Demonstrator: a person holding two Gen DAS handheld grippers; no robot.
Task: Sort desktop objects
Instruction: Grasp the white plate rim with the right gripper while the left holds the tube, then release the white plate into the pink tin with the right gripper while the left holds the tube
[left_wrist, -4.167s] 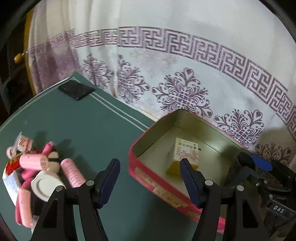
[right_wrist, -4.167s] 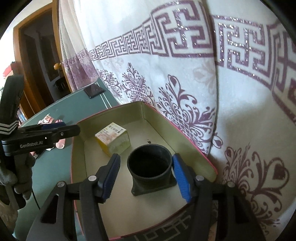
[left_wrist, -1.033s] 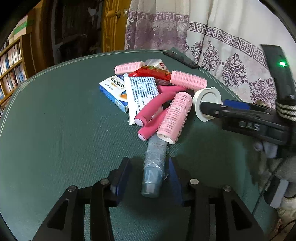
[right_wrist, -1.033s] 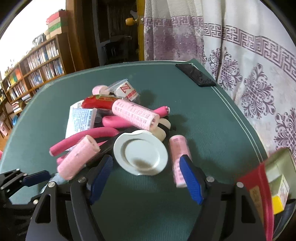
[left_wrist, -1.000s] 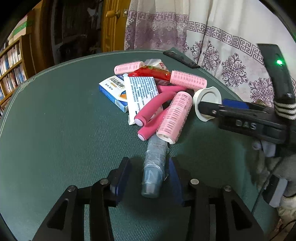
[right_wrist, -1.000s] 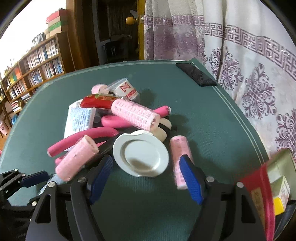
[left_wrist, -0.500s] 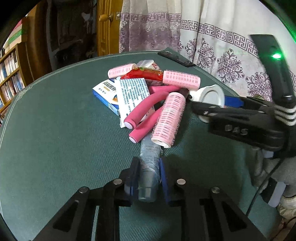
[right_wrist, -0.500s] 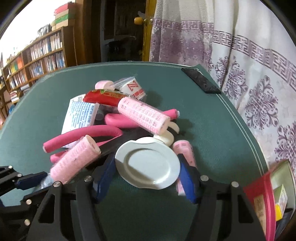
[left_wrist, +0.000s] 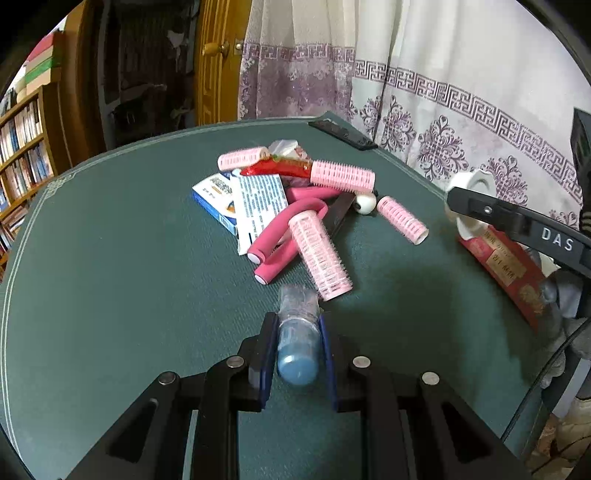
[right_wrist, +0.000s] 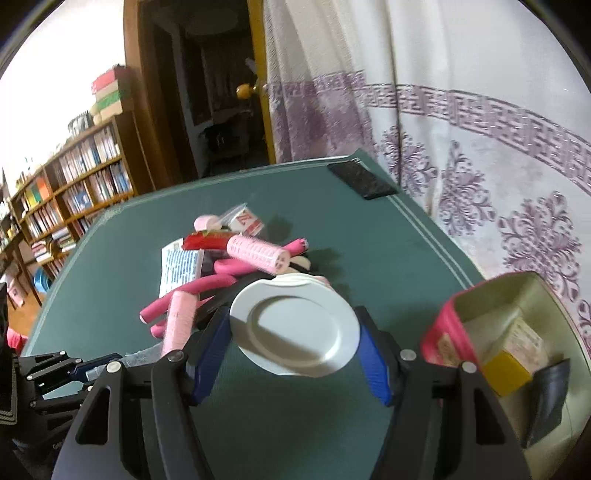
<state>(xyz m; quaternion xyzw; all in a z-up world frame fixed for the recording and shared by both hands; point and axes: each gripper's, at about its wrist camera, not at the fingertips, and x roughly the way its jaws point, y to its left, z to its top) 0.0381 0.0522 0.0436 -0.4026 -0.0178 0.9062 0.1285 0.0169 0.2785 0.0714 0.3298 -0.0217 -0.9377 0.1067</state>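
My left gripper is shut on a blue-grey tube in clear wrap, held just above the green table, clear of the pile. My right gripper is shut on a white round lid, its blue pads pressing both edges, and the lid hangs above the table. From the left wrist view the same lid shows at the right, near the red tin. The pile of pink hair rollers, pink foam rods, a leaflet and a blue-white box lies mid-table.
The open red tin at the right holds a yellow-white box and a black cup. A black phone lies at the table's far edge by a patterned curtain. Bookshelves stand at the left. My left gripper shows low at the left.
The left jaws closed on the wrapped tube and drew it back from the pile. The right jaws closed on the white lid and lifted it off the table, toward the tin.
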